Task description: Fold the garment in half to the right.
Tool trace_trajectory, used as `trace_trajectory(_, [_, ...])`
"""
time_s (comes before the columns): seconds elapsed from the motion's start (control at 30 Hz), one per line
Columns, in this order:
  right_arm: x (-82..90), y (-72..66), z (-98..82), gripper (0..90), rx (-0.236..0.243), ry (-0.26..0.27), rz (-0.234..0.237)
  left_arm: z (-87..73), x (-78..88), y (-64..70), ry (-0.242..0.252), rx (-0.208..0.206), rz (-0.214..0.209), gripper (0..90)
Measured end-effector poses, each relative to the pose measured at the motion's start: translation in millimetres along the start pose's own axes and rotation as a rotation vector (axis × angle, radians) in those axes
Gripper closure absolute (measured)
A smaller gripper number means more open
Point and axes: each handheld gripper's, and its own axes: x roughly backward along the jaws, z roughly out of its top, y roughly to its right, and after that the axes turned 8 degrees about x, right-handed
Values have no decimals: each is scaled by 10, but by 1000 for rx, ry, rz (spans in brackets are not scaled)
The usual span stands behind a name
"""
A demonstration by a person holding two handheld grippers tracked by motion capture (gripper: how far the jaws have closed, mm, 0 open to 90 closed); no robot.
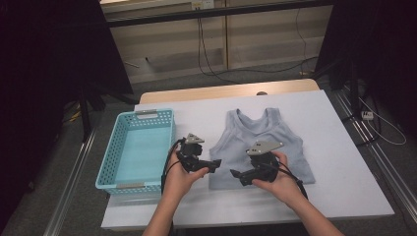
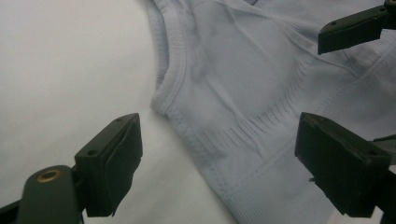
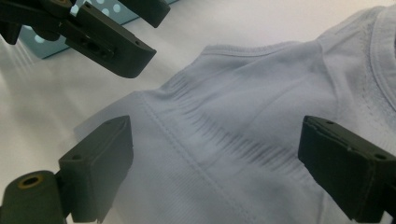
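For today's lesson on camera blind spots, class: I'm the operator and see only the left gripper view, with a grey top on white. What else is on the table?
Observer: A light blue basket stands left of the top, apart from it.
Operator: Anything inside it?
Observer: No, its floor is bare.
Operator: Which way does the top's neck point?
Observer: Toward the far edge of the table.
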Motion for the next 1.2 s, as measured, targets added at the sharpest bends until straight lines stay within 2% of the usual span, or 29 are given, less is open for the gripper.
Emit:
trace_trajectory(0.13, [-58, -38, 41, 110, 12, 6, 17, -21, 27, -19, 9, 7, 13, 153])
trace_trajectory(0.2, [-90, -66, 66, 112, 20, 7, 24, -30, 30, -24, -3, 9, 0, 151])
trace_trajectory(0.43, [-180, -185, 129, 128, 50, 6, 56, -63, 56, -68, 4, 21, 24, 151])
trace_trajectory(0.53, [-227, -242, 140, 142, 48, 6, 87, -65, 65, -89, 5, 20, 29, 151])
trace_trajectory(0.6, [-265, -278, 142, 152, 64, -6, 98, -69, 64, -91, 9, 27, 29, 151])
trace_trajectory(0.87, [-370, -404, 134, 301, 97, -45, 147, -72, 52, -95, 5, 41, 32, 152])
trace_trajectory(0.97, [-415, -442, 105, 307, 106, -63, 158, -70, 52, -97, 4, 44, 35, 152])
trace_trajectory(1.03, [-440, -475, 98, 298, 133, -72, 147, -61, 61, -93, 12, 45, 35, 152])
trace_trajectory(1.2, [-520, -517, 42, 276, 153, -84, 141, -55, 67, -87, 19, 49, 36, 152])
